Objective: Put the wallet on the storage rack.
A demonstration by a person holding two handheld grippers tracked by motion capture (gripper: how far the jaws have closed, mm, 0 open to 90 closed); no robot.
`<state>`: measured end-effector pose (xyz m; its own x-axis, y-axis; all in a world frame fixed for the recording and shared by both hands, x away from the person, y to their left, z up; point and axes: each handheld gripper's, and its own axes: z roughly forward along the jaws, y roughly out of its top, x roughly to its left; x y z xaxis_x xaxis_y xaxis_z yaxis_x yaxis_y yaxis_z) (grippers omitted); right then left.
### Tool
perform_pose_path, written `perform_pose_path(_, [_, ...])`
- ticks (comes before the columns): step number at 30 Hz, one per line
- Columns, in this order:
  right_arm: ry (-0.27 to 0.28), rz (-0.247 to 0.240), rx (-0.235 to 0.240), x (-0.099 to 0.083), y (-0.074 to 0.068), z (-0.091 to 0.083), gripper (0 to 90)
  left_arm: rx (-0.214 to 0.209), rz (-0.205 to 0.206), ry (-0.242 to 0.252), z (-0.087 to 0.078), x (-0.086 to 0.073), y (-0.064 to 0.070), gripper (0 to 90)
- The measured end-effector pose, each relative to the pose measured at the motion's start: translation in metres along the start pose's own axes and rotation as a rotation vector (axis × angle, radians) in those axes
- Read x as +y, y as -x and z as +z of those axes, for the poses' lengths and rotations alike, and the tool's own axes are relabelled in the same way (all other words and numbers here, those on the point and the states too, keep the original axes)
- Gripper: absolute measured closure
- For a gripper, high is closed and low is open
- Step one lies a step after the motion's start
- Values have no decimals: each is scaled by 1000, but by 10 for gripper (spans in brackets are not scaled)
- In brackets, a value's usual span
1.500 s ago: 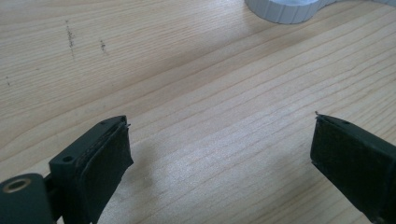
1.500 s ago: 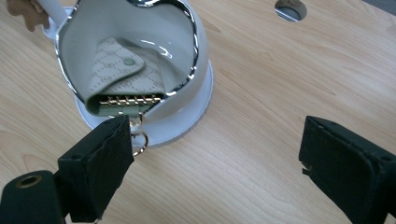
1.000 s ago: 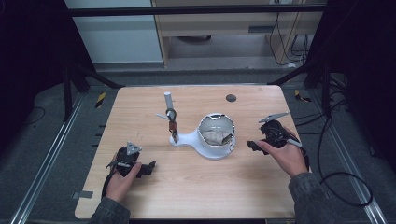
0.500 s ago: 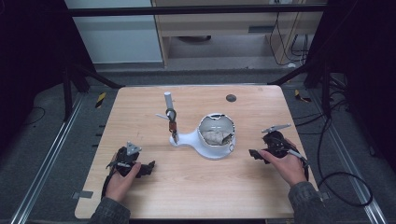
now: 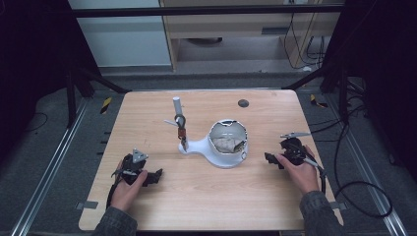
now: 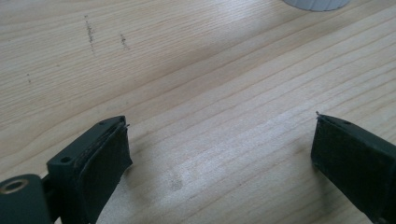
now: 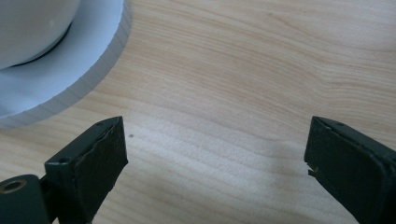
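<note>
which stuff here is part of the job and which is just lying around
In the job: white bowl stand with the crumpled wad in its bowl; upright clip post; left tool and right tool, both open.
Lying about: dark disc near the table's far edge.

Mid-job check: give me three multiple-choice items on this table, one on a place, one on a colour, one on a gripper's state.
1. Where does the white bowl-shaped stand with crumpled cloth inside sit?
A. between the two grippers
B. at the table's far left corner
C. on the floor

2. What colour is the small round disc near the far edge of the wooden table?
A. yellow
B. dark
C. white

3. How do the right gripper jaws stand?
A. shut on cloth
B. shut, empty
C. open, empty

Key: 1 A, the high view shows it mid-table; 2 B, it reads dark on pale wood; 3 C, bare wood fills the gap.
</note>
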<state>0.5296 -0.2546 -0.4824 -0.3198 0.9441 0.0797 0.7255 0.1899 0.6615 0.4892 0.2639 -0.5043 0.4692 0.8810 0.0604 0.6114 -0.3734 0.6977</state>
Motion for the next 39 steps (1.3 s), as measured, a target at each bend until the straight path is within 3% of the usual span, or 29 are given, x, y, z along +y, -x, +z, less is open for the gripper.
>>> perform_pose_path(8, [38,20,-27,-1,3,6,61,-22,-32,19,5,-2,-8,1])
perform_pose_path(24, [41,50,-63,-13,7,16,61,-28,-24,15,6,-1,-11,0])
perform_pose_path(30, [61,44,-108,-14,2,21,45,-32,-20,15,6,0,-12,0])
perform_pose_path(31, [65,30,-147,-14,-4,24,15,-35,-19,15,7,0,-13,0])
perform_pose_path(32, [65,30,-147,-14,-4,24,15,-35,-19,15,7,0,-13,0])
perform_pose_path(33, [89,52,-161,-16,-8,26,5,-37,-22,18,8,1,-13,0])
perform_pose_path(39, [89,96,-194,-18,-13,25,3,-40,-12,15,10,3,-15,0])
